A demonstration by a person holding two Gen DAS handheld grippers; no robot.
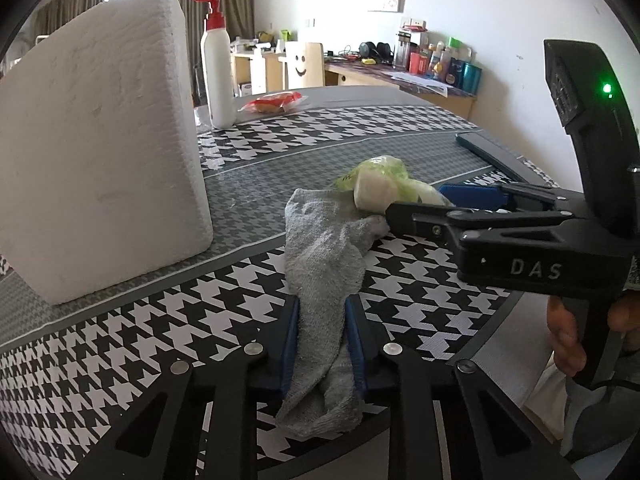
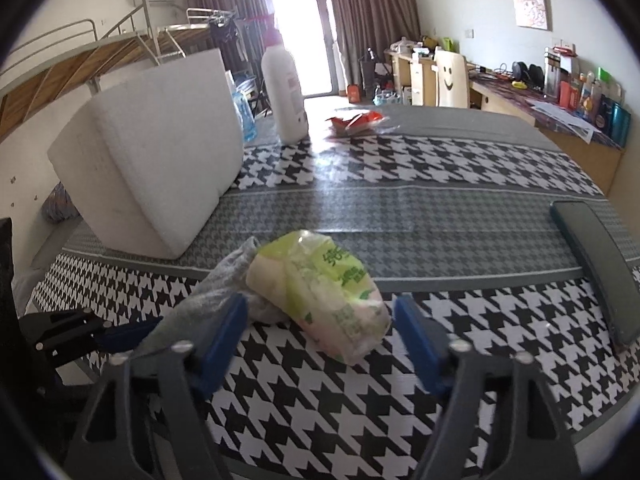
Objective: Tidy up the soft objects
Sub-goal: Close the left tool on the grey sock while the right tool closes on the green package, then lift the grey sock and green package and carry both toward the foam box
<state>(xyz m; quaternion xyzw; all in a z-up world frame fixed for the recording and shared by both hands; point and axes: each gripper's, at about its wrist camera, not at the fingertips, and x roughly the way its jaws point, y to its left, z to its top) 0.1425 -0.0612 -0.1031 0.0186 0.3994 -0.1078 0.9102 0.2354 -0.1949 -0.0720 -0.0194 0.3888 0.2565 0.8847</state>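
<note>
The grey sock (image 1: pixel 324 264) lies crumpled on the houndstooth tablecloth (image 1: pixel 420 280), near edge of the table, and the left gripper (image 1: pixel 322 344) has it: blue pads pressed in on both sides of the sock's middle, jaws clamped on the cloth. The sock's far end tucks under the green tissue pack (image 2: pixel 320 292), which rests partly on top of it.

Over to the right gripper (image 2: pixel 320 340). From its own camera the jaws stand apart, one blue pad on each side of the tissue pack, with a clear gap on the right, so no squeeze on the pack yet. Its left finger (image 2: pixel 224 332) sits right against the sock fold, though, and that's the worry.

Here's the risk as I read it: lift the sock now and the pack rides up or rolls off, because it's sitting on that far end. And if the right jaws close as they stand, the left pad may catch sock along with pack, so both hands would be pulling on the same cloth.

Further out, the white foam block (image 1: pixel 100 140) stands to the left, close enough to get nudged by a sideways swing. The lotion bottle (image 1: pixel 218 68) and red snack packet (image 1: pixel 274 103) sit at the far side, well apart, and a dark flat case (image 2: pixel 600 268) lies off to the right.
</note>
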